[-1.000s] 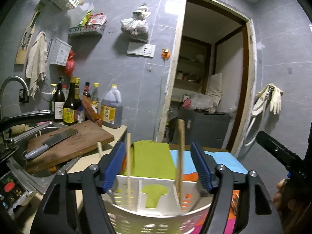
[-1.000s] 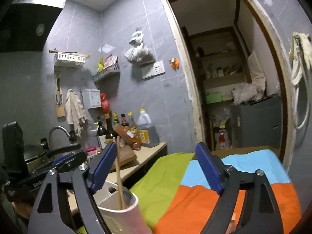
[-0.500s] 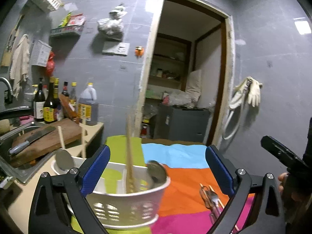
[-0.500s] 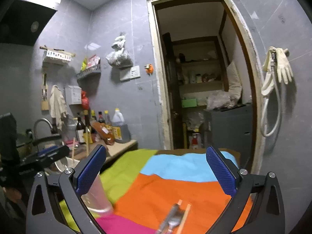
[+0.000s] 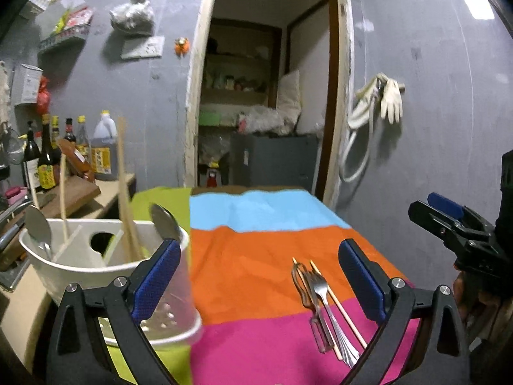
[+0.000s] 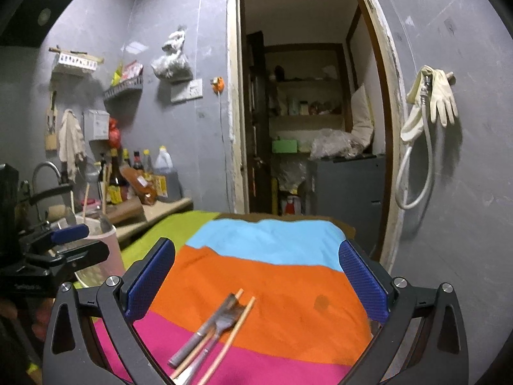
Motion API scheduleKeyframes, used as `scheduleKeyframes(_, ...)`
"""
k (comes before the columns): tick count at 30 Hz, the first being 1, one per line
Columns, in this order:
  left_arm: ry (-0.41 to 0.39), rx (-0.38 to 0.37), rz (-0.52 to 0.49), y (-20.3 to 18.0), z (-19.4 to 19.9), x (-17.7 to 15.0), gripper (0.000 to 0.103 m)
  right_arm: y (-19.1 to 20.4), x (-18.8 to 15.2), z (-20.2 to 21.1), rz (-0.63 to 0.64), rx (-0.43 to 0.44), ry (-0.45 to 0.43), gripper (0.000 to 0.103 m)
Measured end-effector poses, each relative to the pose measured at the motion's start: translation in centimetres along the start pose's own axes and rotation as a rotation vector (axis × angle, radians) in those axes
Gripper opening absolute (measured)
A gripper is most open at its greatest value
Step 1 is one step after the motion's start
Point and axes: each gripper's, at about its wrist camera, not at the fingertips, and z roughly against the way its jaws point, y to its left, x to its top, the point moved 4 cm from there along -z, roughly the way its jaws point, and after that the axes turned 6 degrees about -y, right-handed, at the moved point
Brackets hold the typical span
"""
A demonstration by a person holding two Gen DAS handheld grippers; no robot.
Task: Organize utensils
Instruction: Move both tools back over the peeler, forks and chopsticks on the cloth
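Swinging away from the white caddy (image 5: 96, 266), now sitting at nine o'clock, left gripper (image 5: 256, 276) spread wide and empty. Hovering at centre, right gripper (image 6: 256, 276) likewise gaping, holding nothing. Lying bunched at five o'clock on the striped cloth (image 5: 256, 256): fork (image 5: 323, 301), peeler (image 5: 309, 301), chopsticks (image 5: 340, 304). Judging them light, stiff, slippery; pinching mid-handle looking safest.

The left tool (image 5: 256, 266) hung wide open over the striped cloth (image 5: 256, 256); nothing between its blue pads (image 5: 157, 276); a white holder (image 5: 80, 272) sat at its left with spoons (image 5: 37, 227) and chopsticks (image 5: 123, 192) sticking up; a fork (image 5: 323, 295), peeler (image 5: 307, 298) and loose chopsticks (image 5: 343, 311) lay bunched on the orange and pink stripes; the right tool (image 5: 449, 224) poked in at the right edge.
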Motion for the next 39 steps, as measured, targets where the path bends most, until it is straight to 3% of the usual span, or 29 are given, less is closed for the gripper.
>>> scheduleKeyframes(12,0.196,-0.051,-0.050,-2.1,-4.0,-3.5,0.096,-2.0,-3.9,-2.0,-0.034,0.024,0.174,0.102)
scheduleKeyframes(15,0.252,-0.076,-0.036,-2.3,-4.9,-4.1,0.094,-2.1,-4.7,-2.8,-0.042,0.036,0.224,0.095)
scheduleKeyframes(20,0.364,-0.124,-0.010,-2.5,-7.1,-5.1,0.073,-2.6,-5.8,-3.8,-0.068,0.042,0.296,0.074)
scheduleKeyframes(29,0.546,-0.191,0.059,-2.6,-10.4,-7.7,0.044,-3.4,-7.3,-5.6,-0.120,0.057,0.425,0.056)
scheduleKeyframes(35,0.618,-0.240,0.111,-2.7,-11.8,-8.5,0.037,-3.5,-8.3,-6.6,-0.138,0.080,0.492,0.051)
scheduleKeyframes(39,0.618,-0.245,0.097,-2.9,-12.4,-8.3,0.032,-3.7,-8.6,-6.9,-0.158,0.084,0.509,0.051)
